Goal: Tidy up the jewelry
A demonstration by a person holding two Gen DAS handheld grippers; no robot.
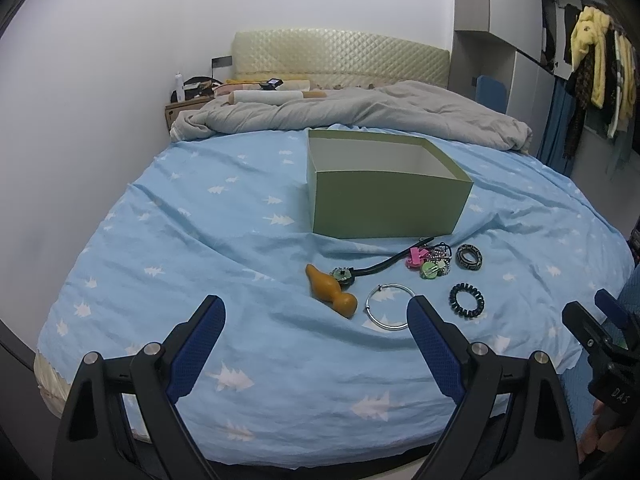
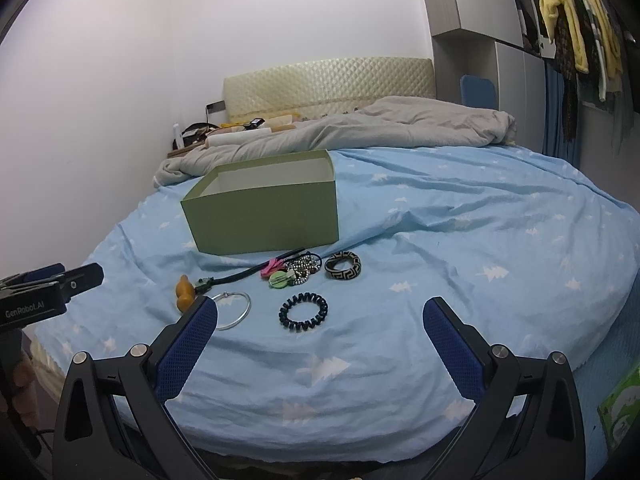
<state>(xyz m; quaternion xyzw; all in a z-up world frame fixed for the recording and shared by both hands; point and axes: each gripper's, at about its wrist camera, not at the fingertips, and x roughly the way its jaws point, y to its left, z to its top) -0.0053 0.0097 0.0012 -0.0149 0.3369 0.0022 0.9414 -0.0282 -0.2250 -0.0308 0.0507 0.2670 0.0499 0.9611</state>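
A thin bangle (image 1: 387,307) gleams like polished metal on a wrinkled cloth bedsheet (image 1: 224,248). The green box (image 1: 384,196) looks matt cardboard; the orange gourd (image 1: 331,290) glossy

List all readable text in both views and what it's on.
"GenRobot.AI": on the left gripper body, right wrist view.
"DA3" (roughly, partly dark): on the right gripper body, left wrist view.
Green packet at lower right: print too blurred to read.
Nothing legible on the box or jewelry.
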